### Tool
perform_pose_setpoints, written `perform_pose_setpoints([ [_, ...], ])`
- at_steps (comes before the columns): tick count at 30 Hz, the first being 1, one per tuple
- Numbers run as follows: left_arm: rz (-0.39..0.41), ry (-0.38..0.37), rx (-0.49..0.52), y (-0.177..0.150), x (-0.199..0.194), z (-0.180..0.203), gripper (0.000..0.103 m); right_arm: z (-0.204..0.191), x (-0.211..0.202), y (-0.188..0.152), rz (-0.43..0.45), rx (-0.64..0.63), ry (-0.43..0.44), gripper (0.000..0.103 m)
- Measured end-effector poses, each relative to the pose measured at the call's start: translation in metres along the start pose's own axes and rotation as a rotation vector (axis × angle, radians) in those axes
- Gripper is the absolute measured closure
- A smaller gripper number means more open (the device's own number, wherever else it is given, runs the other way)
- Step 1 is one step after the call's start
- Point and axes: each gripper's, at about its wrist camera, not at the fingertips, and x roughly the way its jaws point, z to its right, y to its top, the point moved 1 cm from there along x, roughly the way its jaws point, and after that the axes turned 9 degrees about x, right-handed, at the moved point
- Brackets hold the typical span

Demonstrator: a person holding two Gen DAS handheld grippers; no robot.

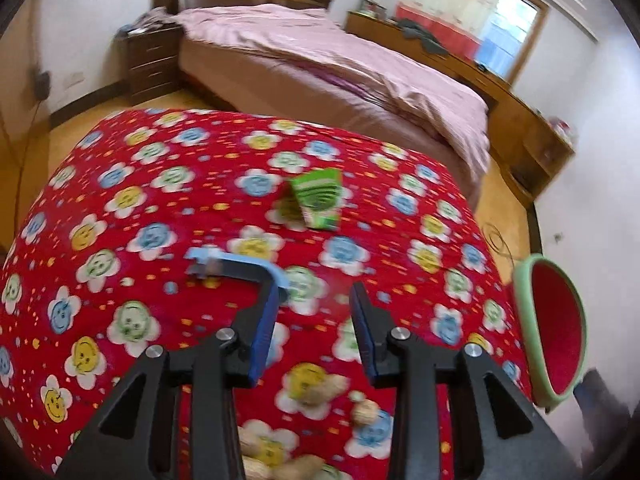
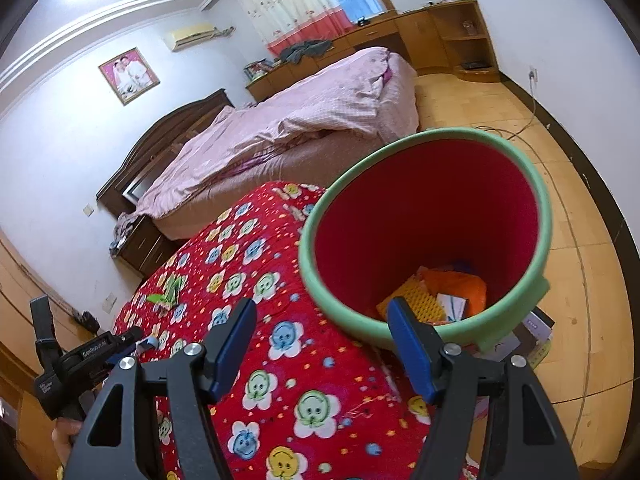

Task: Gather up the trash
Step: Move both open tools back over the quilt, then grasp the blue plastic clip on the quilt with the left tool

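A table under a red flowered cloth (image 1: 168,320) holds a green carton (image 1: 318,200), peanut shells (image 1: 320,388) and a light blue plastic strip (image 1: 224,262). My left gripper (image 1: 314,288) hovers over the cloth with its jaws apart and only cloth showing between the pads. The strip curls around the tip of its left finger. The right wrist view shows that gripper (image 2: 120,344) at the lower left. A bin (image 2: 424,216) with a green rim and red inside stands at the table's right edge, holding orange and yellow wrappers (image 2: 460,284). My right gripper (image 2: 320,308) is open in front of the bin's near rim.
A bed with a pink cover (image 1: 340,64) lies beyond the table, with a dark nightstand (image 1: 154,60) and a long wooden desk (image 2: 420,36) by the walls. A cable (image 2: 576,280) runs over the wooden floor. Small boxes (image 2: 536,328) sit beside the bin's base.
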Motion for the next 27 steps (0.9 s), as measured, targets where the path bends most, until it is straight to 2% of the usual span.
perform_pose_setpoints([
  [6, -0.021, 0.011, -0.113, 0.003, 0.018, -0.029, 0.062, -0.01, 0.006, -0.003, -0.017, -0.024, 0.003, 0.032],
  [13, -0.033, 0.014, -0.15, 0.01, 0.039, -0.04, 0.061, -0.013, 0.01, -0.004, -0.025, -0.037, -0.006, 0.032],
  [21, -0.034, 0.032, -0.036, 0.011, 0.047, -0.018, 0.06, -0.014, 0.018, -0.005, -0.041, -0.039, -0.013, 0.032],
  [27, -0.044, -0.008, -0.012, 0.008, 0.05, -0.012, 0.06, -0.017, 0.022, -0.007, -0.055, -0.046, -0.008, 0.032],
])
